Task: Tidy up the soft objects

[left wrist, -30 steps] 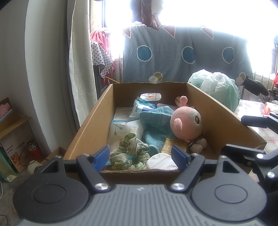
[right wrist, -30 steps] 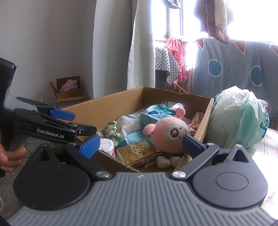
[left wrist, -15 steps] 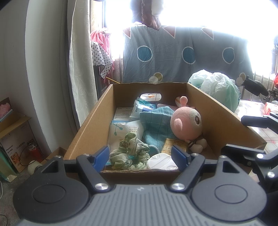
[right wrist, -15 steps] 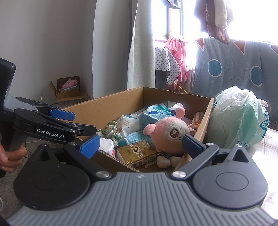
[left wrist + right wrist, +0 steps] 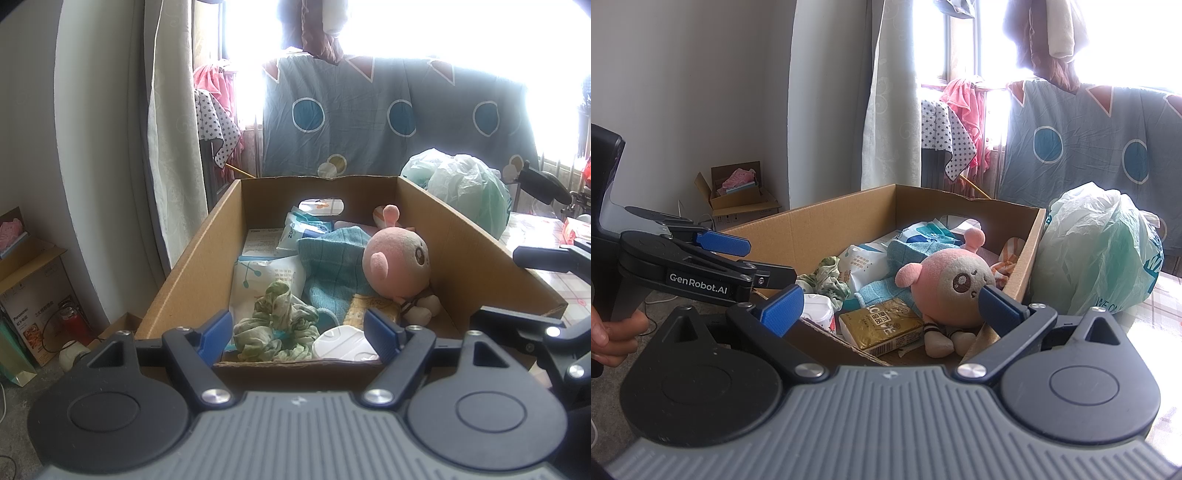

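Note:
An open cardboard box (image 5: pixel 192 273) (image 5: pixel 827 221) holds a pink plush doll (image 5: pixel 397 260) (image 5: pixel 947 286), a teal cloth (image 5: pixel 332 266) (image 5: pixel 882 288), a crumpled green cloth (image 5: pixel 277 328) (image 5: pixel 827 277), white wipe packs (image 5: pixel 266 277) and a gold packet (image 5: pixel 881 325). My left gripper (image 5: pixel 301 332) is open and empty, just before the box's near edge, in front of the green cloth. My right gripper (image 5: pixel 888 306) is open and empty at the box's near right corner, facing the doll.
A green-white plastic bag (image 5: pixel 458 192) (image 5: pixel 1100 251) sits right of the box on a patterned table (image 5: pixel 546 284). A blue sheet with circles (image 5: pixel 369 118) hangs behind. Cardboard boxes (image 5: pixel 33 291) stand on the floor at left, by a curtain (image 5: pixel 173 122).

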`<state>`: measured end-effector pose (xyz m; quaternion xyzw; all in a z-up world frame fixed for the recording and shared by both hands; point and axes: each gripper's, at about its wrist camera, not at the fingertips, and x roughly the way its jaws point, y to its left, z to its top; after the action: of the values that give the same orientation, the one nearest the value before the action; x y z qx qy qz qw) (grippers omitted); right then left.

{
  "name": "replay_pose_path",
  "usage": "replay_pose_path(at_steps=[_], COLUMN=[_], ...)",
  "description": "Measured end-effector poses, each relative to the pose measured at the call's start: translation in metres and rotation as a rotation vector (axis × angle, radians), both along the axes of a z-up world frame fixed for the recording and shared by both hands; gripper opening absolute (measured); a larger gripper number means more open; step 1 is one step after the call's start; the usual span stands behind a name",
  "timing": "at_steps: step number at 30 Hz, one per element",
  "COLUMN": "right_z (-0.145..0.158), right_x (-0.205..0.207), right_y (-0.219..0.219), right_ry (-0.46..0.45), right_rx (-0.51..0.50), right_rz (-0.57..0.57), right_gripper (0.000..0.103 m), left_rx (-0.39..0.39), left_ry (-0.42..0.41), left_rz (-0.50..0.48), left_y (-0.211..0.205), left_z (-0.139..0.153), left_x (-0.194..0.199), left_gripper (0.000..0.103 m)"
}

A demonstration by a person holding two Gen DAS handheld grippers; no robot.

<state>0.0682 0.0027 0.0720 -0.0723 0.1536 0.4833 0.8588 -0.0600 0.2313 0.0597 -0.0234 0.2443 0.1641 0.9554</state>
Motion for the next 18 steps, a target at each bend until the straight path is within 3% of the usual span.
replay_pose_path(at_steps=[18], right_z=[-0.0001], right_x=[0.0], right_y=[0.0001], right_ry=[0.0], right_rx=[0.0], right_rz=[0.0], right_gripper=[0.101], left_rx=[0.002], left_ry=[-0.007], left_rz=[0.003], left_y=[-0.0008], left_z=[-0.0006], left_x=[-0.0007], left_gripper=[0.079])
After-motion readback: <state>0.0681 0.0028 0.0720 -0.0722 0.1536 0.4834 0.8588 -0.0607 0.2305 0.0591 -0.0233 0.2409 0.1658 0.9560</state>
